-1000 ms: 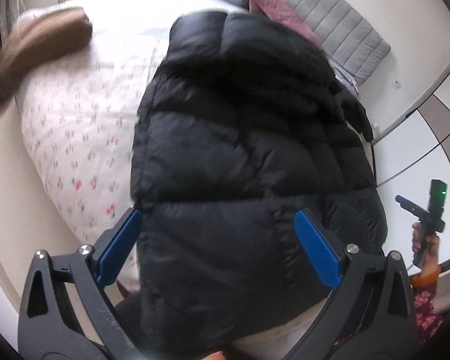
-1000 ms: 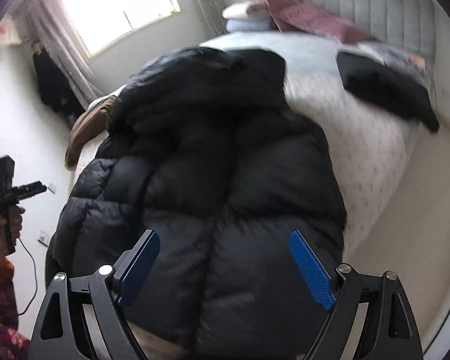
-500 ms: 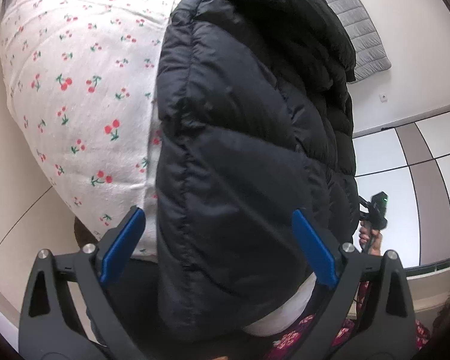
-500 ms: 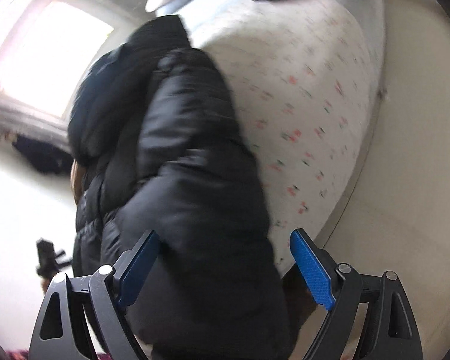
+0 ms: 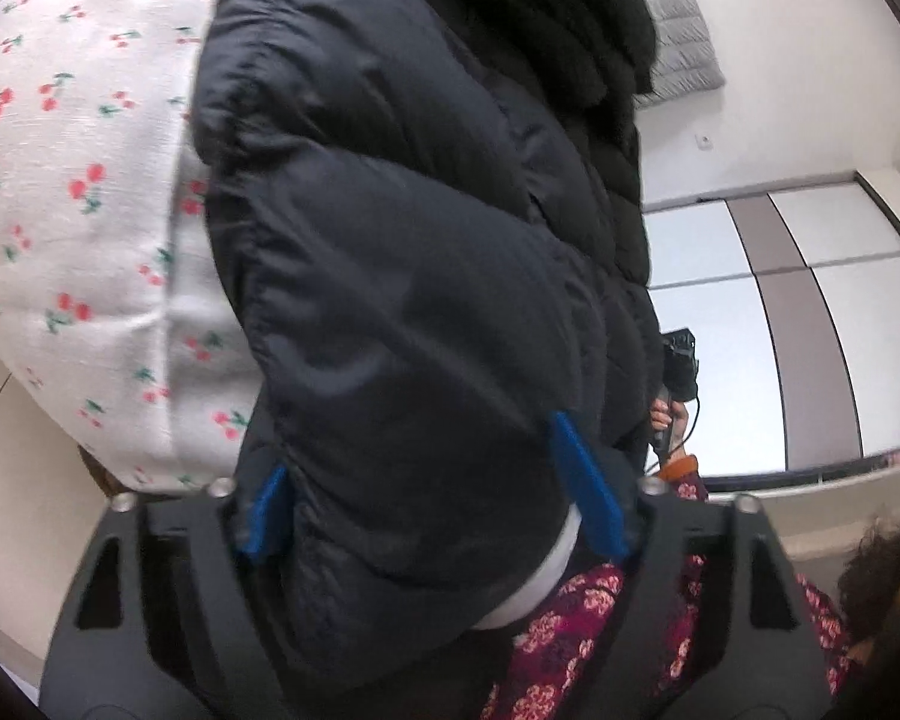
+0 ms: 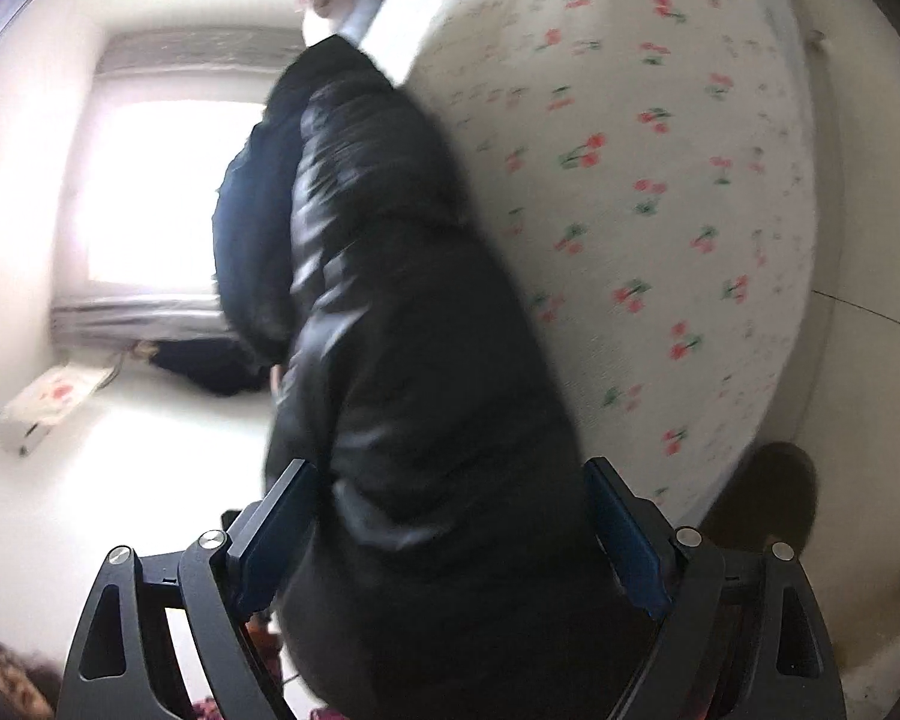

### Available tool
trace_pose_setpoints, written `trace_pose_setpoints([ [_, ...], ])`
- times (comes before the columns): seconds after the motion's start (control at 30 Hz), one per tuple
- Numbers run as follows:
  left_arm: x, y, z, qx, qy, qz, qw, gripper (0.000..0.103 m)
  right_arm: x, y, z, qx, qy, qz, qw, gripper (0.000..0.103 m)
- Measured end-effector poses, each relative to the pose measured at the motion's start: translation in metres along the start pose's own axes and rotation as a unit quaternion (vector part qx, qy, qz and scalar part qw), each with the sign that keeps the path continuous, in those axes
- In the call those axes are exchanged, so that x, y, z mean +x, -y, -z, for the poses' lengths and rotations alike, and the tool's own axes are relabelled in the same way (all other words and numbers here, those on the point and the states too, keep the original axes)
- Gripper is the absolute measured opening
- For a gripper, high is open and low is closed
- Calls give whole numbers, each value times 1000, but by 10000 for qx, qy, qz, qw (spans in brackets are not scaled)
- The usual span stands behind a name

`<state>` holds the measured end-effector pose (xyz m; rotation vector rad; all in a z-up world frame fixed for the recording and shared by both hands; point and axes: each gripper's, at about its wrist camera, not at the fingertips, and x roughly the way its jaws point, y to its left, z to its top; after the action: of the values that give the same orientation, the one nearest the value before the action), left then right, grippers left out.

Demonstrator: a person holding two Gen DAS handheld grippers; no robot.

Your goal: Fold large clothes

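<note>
Closing around the black puffer jacket [image 5: 402, 276] hem on the bed [image 5: 78, 192], left gripper [image 5: 432, 480] and right gripper [image 6: 450, 534] both pinch it.

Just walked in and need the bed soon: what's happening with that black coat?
A person holds a gripper in each hand at the hem of a black puffer jacket lying on the cherry-print bed. Both the left gripper and the right gripper have just been closing, with padded fabric between the jaws. No fold shows yet.
</note>
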<state>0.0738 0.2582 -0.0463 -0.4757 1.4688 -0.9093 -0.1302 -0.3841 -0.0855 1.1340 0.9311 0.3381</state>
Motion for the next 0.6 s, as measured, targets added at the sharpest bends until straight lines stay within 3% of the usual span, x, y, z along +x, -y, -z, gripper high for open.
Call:
trace_pose_setpoints([
  [0.03, 1, 4, 3, 50, -10, 49, 10000, 69, -1, -5, 2, -90, -3, -35, 10000, 75],
  [0.1, 3, 16, 11, 185, 32, 65, 9998, 59, -2, -22, 8, -251, 31, -27, 9997, 48],
  [0.13, 3, 20, 16, 252, 92, 42, 9996, 55, -4, -32, 11, -325, 78, -2, 9994, 43],
  [0.2, 4, 30, 24, 294, 334, -32, 9990, 28, -7, -56, 17, -603, 301, -27, 9977, 22],
  [0.3, -8, 43, 33, 258, 916, -22, 9955, 11, -12, -94, 24, -935, 672, -98, 9933, 14],
  [0.47, -47, 81, 49, 574, 1875, 130, 9805, 6, -19, -155, 34, -1373, 1227, -281, 9825, 10],
  [0.6, -86, 112, 69, 955, 2490, 364, 9631, 5, -34, -200, 45, -1764, 1494, -551, 9714, 9],
])
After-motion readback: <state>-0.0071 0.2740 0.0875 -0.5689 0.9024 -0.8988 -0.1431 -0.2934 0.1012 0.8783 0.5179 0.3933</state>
